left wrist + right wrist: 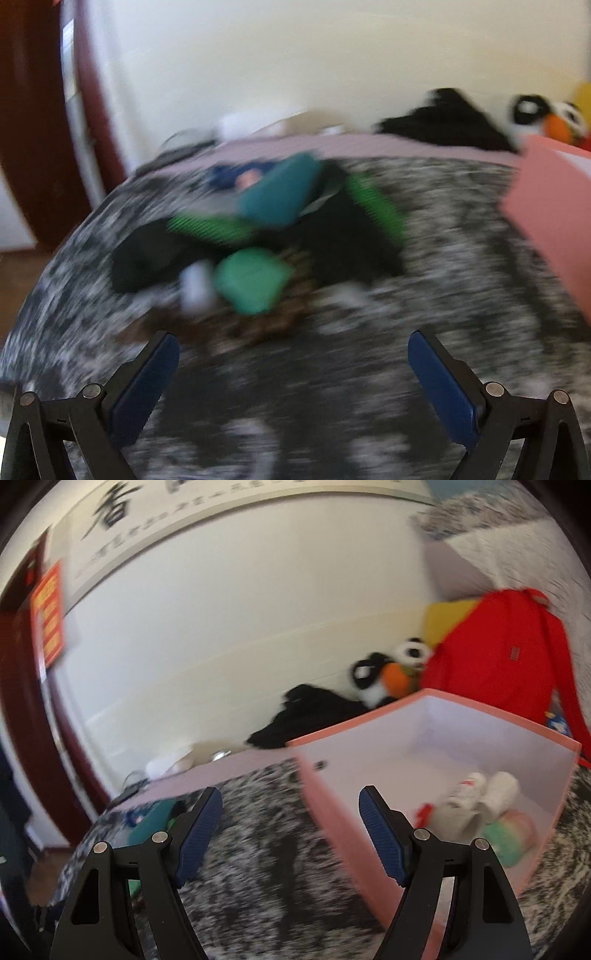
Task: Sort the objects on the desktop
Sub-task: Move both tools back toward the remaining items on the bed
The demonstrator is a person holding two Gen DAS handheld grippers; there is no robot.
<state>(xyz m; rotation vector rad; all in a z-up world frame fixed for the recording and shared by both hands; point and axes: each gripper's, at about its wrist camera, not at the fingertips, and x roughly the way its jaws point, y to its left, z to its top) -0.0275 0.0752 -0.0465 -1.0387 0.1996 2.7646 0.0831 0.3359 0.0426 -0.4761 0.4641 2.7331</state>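
Both views are motion-blurred. In the left wrist view a pile of objects lies on the black-and-white speckled cover (443,258): a teal pouch (280,192), a green case (251,280), green striped items (376,206), black cloth (147,254) and a small white object (195,284). My left gripper (293,339) is open and empty, short of the pile. A pink box (332,812) with a white inside holds white shoes (476,790) and a pastel ball (513,834); it also shows in the left wrist view (554,218). My right gripper (291,794) is open and empty beside the box's left wall.
A panda plush (391,675), a red bag (495,653), a yellow cushion (443,620) and a black garment (306,716) lie along the white wall. A dark red door frame (33,129) stands at the left.
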